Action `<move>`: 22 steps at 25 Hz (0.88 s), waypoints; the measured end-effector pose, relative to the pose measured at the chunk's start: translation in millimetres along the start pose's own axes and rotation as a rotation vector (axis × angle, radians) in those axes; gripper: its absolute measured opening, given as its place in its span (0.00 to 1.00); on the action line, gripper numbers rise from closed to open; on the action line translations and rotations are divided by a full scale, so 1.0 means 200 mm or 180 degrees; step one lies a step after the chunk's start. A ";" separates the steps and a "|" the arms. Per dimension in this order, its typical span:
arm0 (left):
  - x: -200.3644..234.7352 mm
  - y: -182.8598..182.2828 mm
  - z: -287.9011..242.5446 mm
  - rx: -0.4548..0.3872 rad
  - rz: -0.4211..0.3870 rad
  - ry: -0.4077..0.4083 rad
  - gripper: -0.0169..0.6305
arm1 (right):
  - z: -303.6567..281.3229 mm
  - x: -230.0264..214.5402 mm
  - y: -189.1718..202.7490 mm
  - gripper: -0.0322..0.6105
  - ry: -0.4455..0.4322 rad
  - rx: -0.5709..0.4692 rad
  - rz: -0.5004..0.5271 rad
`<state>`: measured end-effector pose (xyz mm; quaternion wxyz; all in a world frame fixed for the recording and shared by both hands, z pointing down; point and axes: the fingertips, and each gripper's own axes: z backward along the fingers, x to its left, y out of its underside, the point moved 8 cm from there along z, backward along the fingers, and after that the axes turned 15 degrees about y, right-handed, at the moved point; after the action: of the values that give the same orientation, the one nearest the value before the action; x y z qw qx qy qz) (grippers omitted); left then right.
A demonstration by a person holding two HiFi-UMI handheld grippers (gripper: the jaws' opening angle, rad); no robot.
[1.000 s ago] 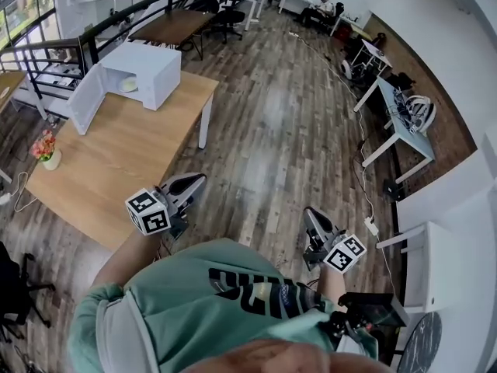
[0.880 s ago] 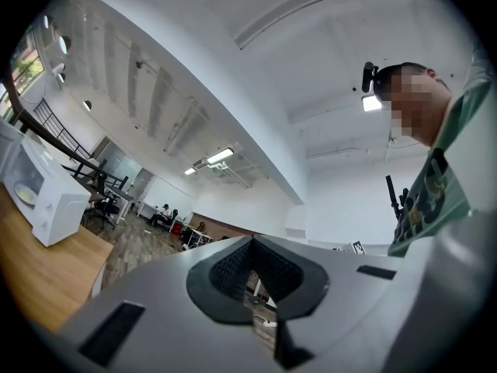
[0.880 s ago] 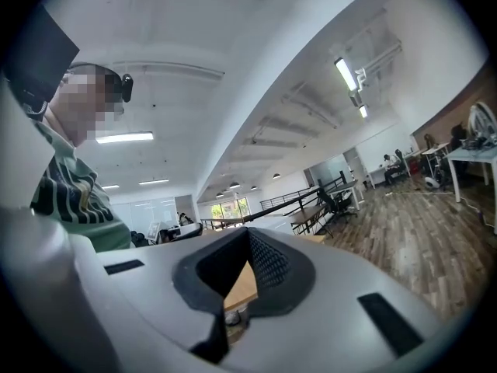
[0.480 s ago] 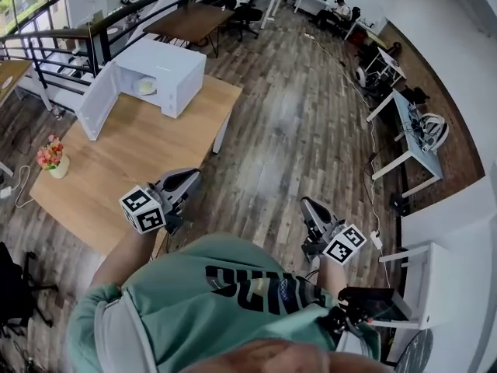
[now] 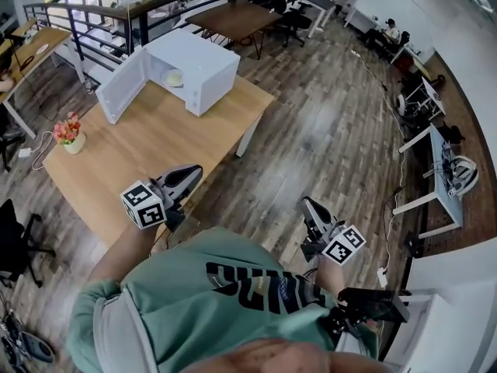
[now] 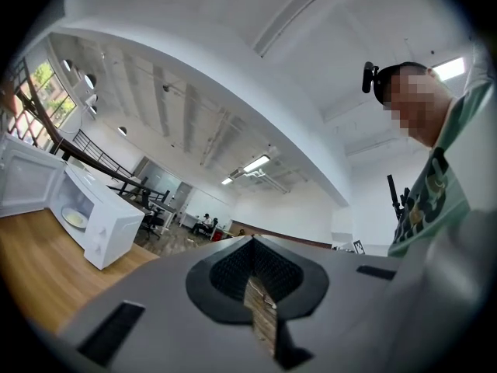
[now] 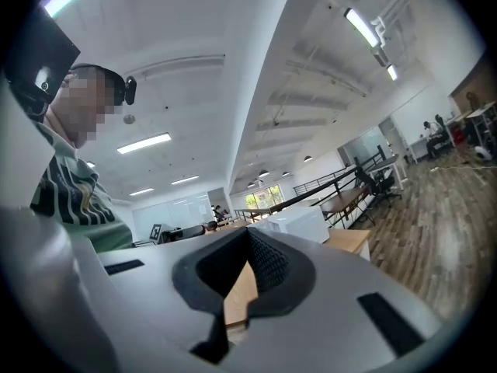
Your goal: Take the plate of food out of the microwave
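The microwave [image 5: 203,67] at the counter's [image 5: 147,158] far edge opens toward the flower pot [image 5: 73,141], plate [image 5: 174,77] inside; your left tongs [image 5: 194,172] and right tongs [image 5: 308,203] sit pressed together.

A pot of flowers [image 5: 70,133] stands at the wooden surface's [image 5: 155,150] nine o'clock edge. At twelve o'clock, a dark table [image 5: 233,18] and a black chair [image 5: 289,22] stand.

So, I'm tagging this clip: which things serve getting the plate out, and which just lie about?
Job: microwave, its open door, plate of food inside, left claw, right claw.
Lying about: flower pot, black chair, brown desk.
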<state>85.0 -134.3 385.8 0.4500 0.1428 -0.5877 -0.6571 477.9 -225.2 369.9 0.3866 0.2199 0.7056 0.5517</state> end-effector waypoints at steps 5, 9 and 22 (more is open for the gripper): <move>-0.01 0.03 -0.22 -0.0107 -0.0096 -0.0328 0.02 | -0.13 -0.31 -0.11 0.06 -0.0387 0.0069 0.0042; -0.04 0.07 -0.39 -0.0103 -0.0183 -0.0587 0.02 | -0.20 -0.56 -0.21 0.06 -0.0649 0.0059 0.0045; 0.14 0.15 -0.58 -0.0208 -0.0077 -0.1103 0.02 | -0.59 -0.82 -0.27 0.06 -0.1240 0.0316 0.0105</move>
<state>164.6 -228.4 390.8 0.3385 0.0198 -0.6330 -0.6959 491.2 -433.5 380.1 0.4954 0.3528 0.6401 0.4695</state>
